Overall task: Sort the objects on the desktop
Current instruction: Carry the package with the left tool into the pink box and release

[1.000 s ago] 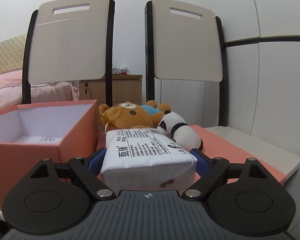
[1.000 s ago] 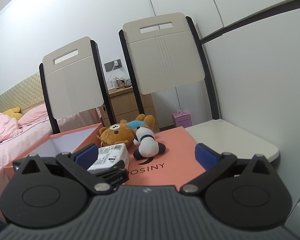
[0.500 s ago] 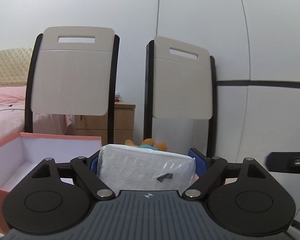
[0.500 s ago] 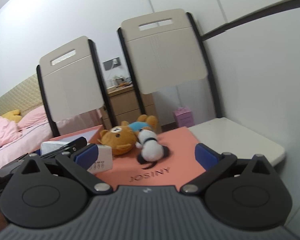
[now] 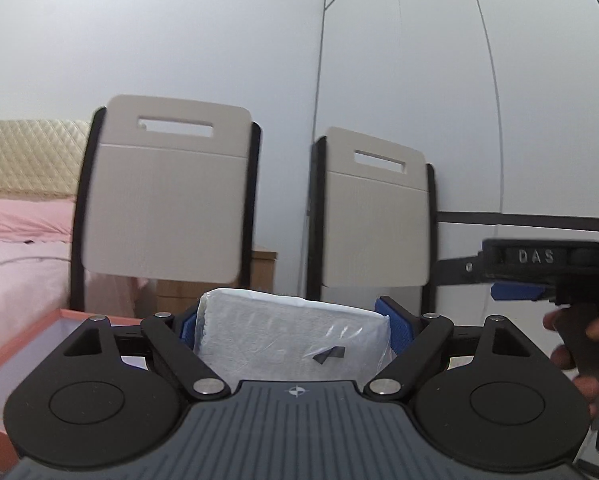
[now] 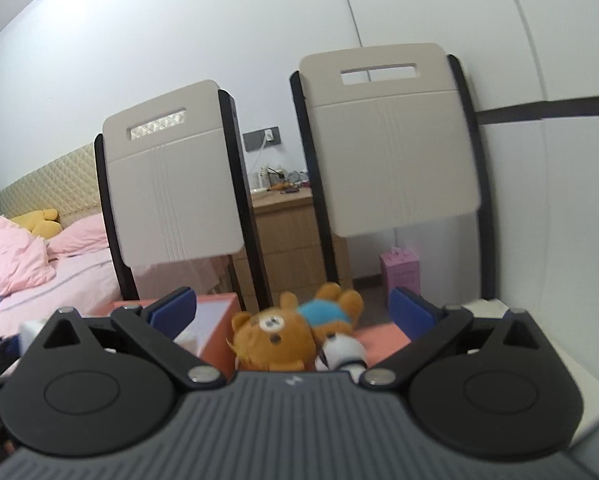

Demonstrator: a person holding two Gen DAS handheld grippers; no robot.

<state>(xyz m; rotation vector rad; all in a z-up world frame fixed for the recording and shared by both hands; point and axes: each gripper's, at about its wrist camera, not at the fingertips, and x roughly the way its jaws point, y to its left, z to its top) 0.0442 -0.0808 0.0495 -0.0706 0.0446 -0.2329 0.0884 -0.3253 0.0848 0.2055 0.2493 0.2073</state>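
The white plastic-wrapped tissue pack (image 5: 291,334) sits clamped between the blue pads of my left gripper (image 5: 293,320), held up in the air beside the open salmon-pink cardboard box (image 5: 27,340) at lower left. My right gripper (image 6: 293,312) has its jaws spread apart with nothing between them, pointing at the brown teddy bear in a blue shirt (image 6: 283,330) and the black-and-white panda plush (image 6: 343,352), which touch each other on the pink lid (image 6: 379,338). Two beige folding chairs (image 6: 391,140) stand behind.
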